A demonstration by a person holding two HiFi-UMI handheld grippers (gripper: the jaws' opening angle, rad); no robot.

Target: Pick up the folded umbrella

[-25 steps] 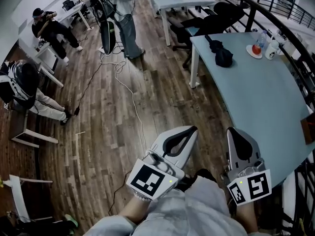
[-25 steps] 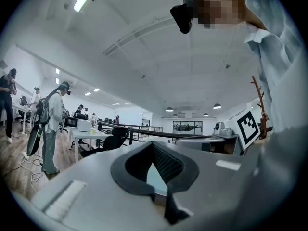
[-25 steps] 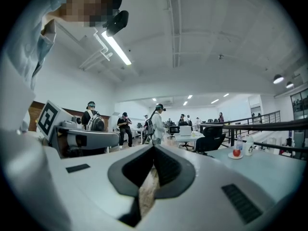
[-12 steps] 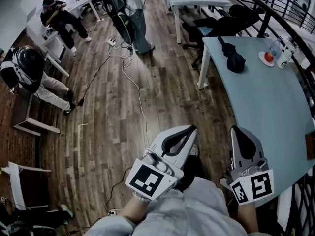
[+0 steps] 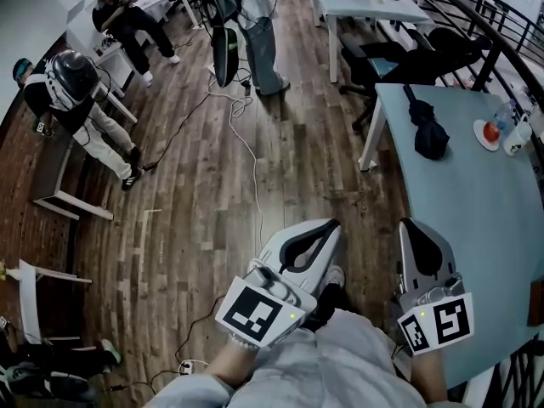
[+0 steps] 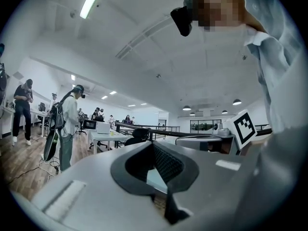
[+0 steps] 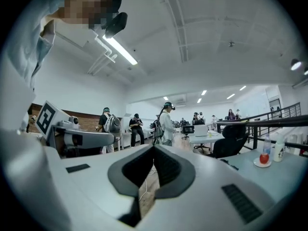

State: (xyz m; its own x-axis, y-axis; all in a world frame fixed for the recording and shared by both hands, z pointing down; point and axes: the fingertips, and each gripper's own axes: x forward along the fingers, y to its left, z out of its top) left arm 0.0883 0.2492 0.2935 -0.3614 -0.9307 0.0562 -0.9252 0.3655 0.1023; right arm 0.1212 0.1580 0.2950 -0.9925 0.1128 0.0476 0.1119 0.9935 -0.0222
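the left hand-held gripper [image 5: 331, 226] and the right hand-held gripper [image 5: 411, 225] have smooth pale grey shells that taper to rounded tips. each is lined inside with black ribbed pads [image 6: 166, 161]. at the rear of each sits a white cube [image 5: 255, 311] printed with black square markers, with a small green light [image 5: 291, 316] near one corner. a raised ribbed patch [image 6: 65, 201] marks the left shell, and dark slotted patches [image 7: 240, 201] mark the right. the person wears light grey clothing [image 5: 340, 364] and a dark head camera [image 6: 183, 18].
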